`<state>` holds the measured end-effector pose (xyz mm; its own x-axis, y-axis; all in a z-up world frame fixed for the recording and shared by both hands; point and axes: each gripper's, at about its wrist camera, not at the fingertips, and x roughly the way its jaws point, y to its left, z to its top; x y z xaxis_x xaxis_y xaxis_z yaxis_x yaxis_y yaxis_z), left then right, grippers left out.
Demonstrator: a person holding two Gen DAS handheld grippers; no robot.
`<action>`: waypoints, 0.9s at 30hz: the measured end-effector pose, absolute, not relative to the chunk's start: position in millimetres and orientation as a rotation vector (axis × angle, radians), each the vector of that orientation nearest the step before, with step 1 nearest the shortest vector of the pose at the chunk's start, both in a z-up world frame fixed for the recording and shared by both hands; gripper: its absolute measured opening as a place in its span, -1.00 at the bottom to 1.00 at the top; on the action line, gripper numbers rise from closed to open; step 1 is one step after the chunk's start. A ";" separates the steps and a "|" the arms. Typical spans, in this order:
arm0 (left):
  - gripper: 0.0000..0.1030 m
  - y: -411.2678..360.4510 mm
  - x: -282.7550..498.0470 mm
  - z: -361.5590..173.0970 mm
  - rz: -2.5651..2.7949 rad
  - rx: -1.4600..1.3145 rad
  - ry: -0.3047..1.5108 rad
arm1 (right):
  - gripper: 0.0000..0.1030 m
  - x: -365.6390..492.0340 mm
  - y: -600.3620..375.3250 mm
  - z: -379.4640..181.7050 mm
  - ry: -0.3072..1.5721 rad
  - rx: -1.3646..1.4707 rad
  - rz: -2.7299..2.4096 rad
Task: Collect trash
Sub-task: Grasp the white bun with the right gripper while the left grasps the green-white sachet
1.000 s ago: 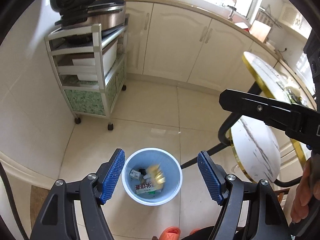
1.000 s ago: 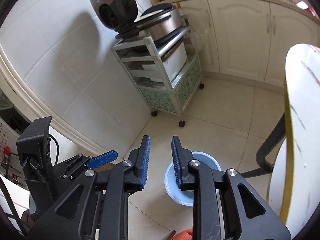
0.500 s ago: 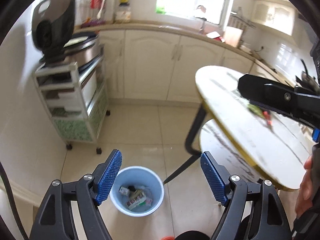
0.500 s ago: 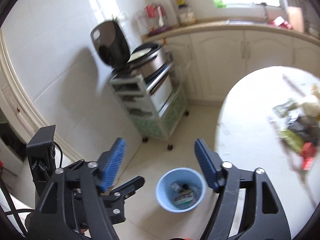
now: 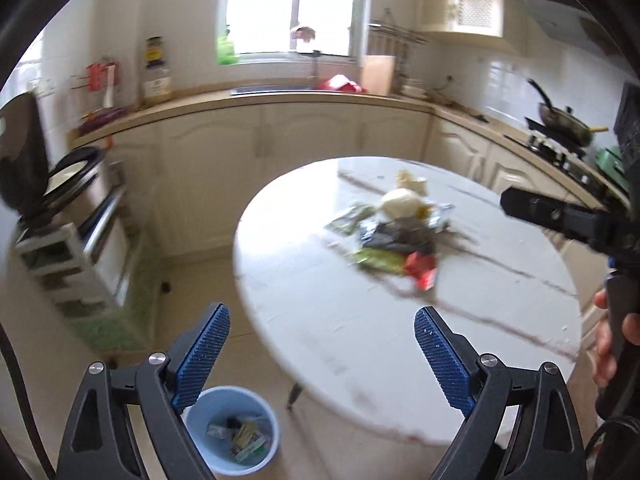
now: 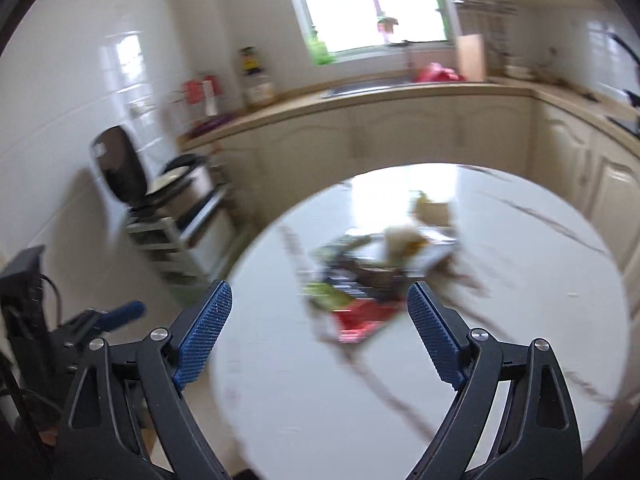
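Left gripper (image 5: 322, 350): fingers wide apart, empty, above the table edge.
Right gripper (image 6: 320, 330): fingers wide apart, empty.
Trash pile (image 5: 394, 236): mid-table (image 5: 320, 320).
Bin (image 5: 268, 454): on the floor, holding wrappers.

Light blue bin (image 5: 230, 430), white round table (image 5: 320, 320) with dark marble veins, blurred trash pile (image 5: 394, 236) in green, red, black and cream, ridged blue pads (image 5: 204, 352) on black frames, cream cabinets (image 5: 312, 140), white wall tiles (image 6: 80, 112)
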<state>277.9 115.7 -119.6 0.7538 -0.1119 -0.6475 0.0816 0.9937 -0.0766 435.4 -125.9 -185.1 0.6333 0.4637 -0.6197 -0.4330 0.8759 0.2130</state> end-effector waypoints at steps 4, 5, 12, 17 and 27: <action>0.77 93.3 322.7 -119.1 -0.139 -0.006 0.732 | 0.72 464.0 -154.1 -190.3 0.744 0.024 0.447; 0.77 91.4 335.1 -120.3 -0.141 -0.002 0.741 | 0.72 473.1 -155.4 -191.2 0.748 0.011 0.440; 0.77 76.6 405.7 -135.9 -0.149 0.027 0.777 | 0.67 537.2 -131.9 -215.1 0.811 -0.119 0.464; 0.77 80.1 446.0 -150.9 -0.135 0.042 0.802 | 0.50 579.8 -97.8 -242.5 0.892 -0.193 0.501; 0.77 90.2 513.9 -181.9 -0.133 0.064 0.859 | -0.12 612.6 -88.7 -277.1 0.958 -0.251 0.517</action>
